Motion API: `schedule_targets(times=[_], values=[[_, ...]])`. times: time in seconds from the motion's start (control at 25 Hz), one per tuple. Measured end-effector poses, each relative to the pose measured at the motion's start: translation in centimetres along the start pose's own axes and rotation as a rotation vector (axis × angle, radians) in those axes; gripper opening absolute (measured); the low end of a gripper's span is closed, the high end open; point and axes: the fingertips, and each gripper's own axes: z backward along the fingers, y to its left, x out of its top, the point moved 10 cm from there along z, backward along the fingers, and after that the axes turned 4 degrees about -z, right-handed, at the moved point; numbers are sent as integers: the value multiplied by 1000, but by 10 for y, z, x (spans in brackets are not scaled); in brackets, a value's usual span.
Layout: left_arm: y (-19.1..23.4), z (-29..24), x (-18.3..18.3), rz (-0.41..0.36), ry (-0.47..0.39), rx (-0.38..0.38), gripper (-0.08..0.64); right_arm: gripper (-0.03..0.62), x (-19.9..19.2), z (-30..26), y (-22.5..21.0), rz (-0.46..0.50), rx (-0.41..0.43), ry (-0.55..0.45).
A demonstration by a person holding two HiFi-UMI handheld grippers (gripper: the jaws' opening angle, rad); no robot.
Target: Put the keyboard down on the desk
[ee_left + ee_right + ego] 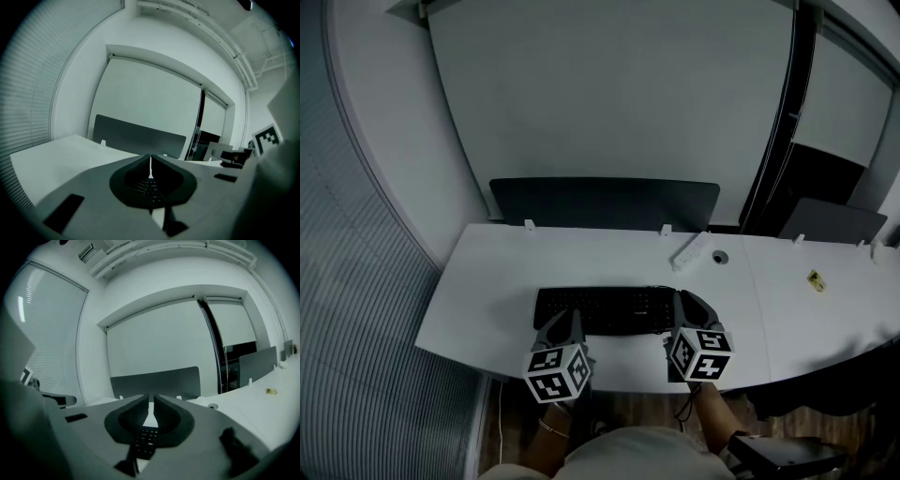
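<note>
Toward the near edge of the white desk point(487, 281): black keyboard point(605, 307), flat on the top, long side running left to right. Over its left end, left gripper point(570, 325), jaws drawn nearly together, only a hairline of pale desk between the tips, dark keys visible lower down beneath them in the left gripper view. Over its right end, right gripper point(687, 311), jaws likewise narrow, a slim wedge of desk between the tips and rows of keys under them in the right gripper view. Cannot tell whether either pair touches the keys. Behind the keyboard, along the desk's far edge, dark partition panel point(605, 202), upright. Right of that, white power strip point(692, 250) lying at a slant, round cable port point(719, 257) just beside it. Farther right, well apart, small yellow item point(816, 279), too small to identify. At the left, ribbed window blind point(356, 309).
</note>
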Motion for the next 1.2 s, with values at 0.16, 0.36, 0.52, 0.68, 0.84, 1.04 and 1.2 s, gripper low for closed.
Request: schedule_targets(times=[0.16,0.36,0.52,0.68,0.84,1.04,1.2], values=[[-17,13,-4,5,16,38,20,47,-6,14,-5,17,21,30],[-35,30,-9,-12,32,74,20,41,-5,29,-6,60,99,48],[-43,40,-13,-12,40,90,20,34,1,38,-4,94,129,47],[-50,46,-14,37,39,88,20,32,4,45,-8,102,136,54],[-52,48,-14,61,25,91,20,32,5,49,-7,109,143,46],[-54,49,-15,43,23,108,20,32,6,51,-6,106,151,34],[-55,47,-15,65,17,102,20,32,6,51,-10,115,144,43]])
